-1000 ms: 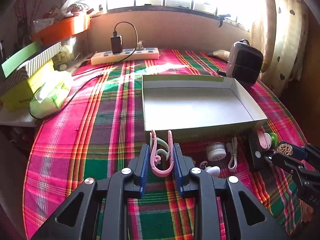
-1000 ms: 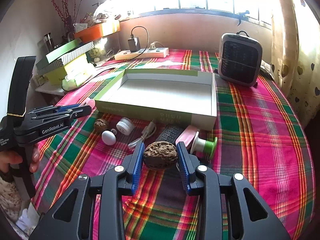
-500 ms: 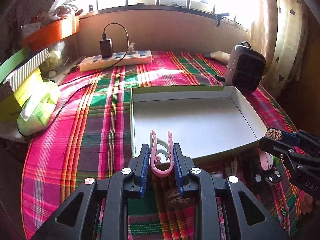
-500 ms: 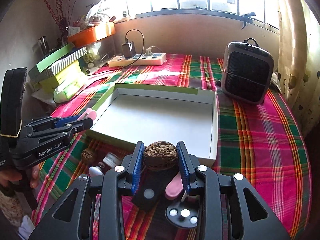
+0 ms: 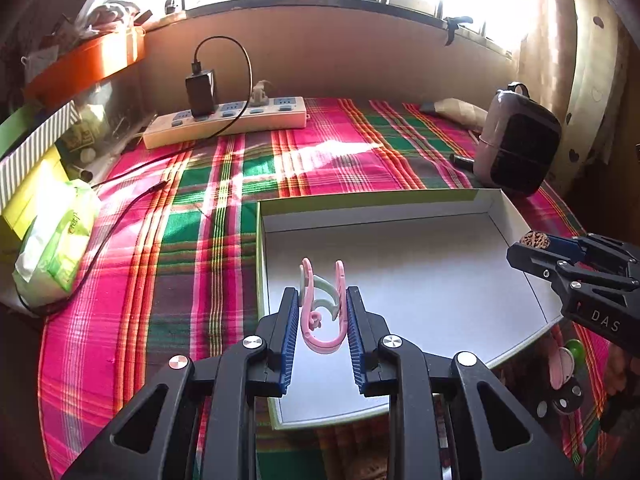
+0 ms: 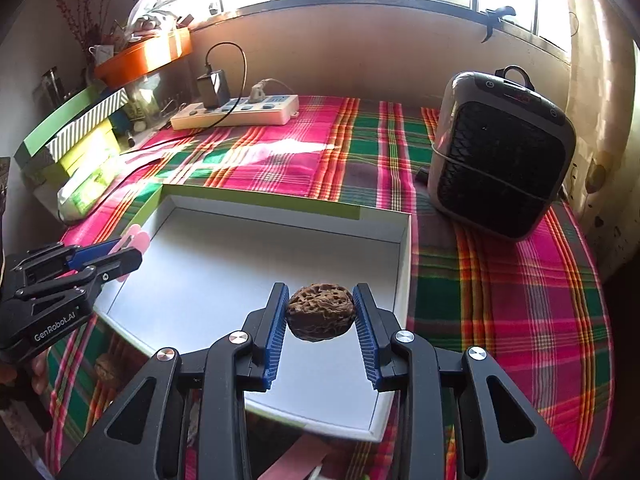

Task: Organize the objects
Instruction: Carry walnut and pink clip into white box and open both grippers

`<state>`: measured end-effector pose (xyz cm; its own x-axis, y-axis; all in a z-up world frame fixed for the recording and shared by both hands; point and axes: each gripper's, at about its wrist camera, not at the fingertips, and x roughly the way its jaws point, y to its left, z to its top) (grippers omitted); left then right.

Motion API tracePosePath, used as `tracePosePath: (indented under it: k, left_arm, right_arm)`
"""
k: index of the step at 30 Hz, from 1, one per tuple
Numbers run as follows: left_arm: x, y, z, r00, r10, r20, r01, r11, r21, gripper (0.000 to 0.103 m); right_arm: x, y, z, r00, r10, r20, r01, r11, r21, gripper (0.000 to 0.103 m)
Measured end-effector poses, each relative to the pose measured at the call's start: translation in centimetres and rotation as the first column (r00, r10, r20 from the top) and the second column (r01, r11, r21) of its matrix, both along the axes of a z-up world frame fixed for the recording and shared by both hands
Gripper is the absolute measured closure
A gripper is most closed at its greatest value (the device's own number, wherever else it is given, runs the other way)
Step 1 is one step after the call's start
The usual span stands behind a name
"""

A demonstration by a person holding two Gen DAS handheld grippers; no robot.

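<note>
A shallow white box [image 5: 400, 280] with a green rim lies open on the plaid tablecloth; it also shows in the right wrist view [image 6: 248, 256]. My left gripper [image 5: 323, 312] is shut on pink and pale green plastic clips [image 5: 322, 304] and holds them above the box's near left part. My right gripper [image 6: 320, 312] is shut on a brown wrinkled walnut [image 6: 321, 312] above the box's near right part. The right gripper [image 5: 576, 268] shows at the right of the left wrist view, and the left gripper [image 6: 72, 272] at the left of the right wrist view.
A small heater [image 6: 500, 160] stands at the back right beside the box. A power strip [image 5: 228, 120] with a charger lies at the back. Stacked boxes and a tissue pack [image 5: 56, 240] sit at the left. Small items [image 5: 560, 364] lie in front of the box.
Both grippers have moved forward and up, from above the loose items in front of the box to above the box's inside, each still holding its object.
</note>
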<state>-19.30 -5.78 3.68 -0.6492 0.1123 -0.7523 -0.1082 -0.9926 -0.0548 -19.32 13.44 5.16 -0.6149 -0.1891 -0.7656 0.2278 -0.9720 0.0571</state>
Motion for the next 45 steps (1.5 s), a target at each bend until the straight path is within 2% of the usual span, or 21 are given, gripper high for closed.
tracePosePath:
  k: [13, 29, 42, 45]
  left_arm:
    - [-3.5, 0.6, -1.2, 0.999, -0.013, 0.036, 0.015, 0.999, -0.035, 0.081]
    - [-4.4, 1.3, -2.0, 0.998, -0.033, 0.057, 0.036, 0.998, -0.046, 0.081]
    - [-4.5, 1.2, -2.2, 0.998, -0.035, 0.057, 0.038, 0.998, -0.045, 0.08]
    - [-4.4, 1.3, -2.2, 0.997, -0.039, 0.06, 0.042, 0.998, -0.043, 0.077]
  right_arm:
    - [-4.1, -0.7, -1.9, 0.999, 0.009, 0.051, -0.011, 0.999, 0.03, 0.068]
    - [-5.3, -1.2, -2.7, 0.996, 0.022, 0.084, -0.031, 0.994, 0.103, 0.068]
    - [-5.6, -1.6, -3.0, 0.995, 0.027, 0.098, -0.039, 0.993, 0.116, 0.068]
    - [-5.6, -1.6, -3.0, 0.995, 0.026, 0.098, -0.038, 0.992, 0.119, 0.065]
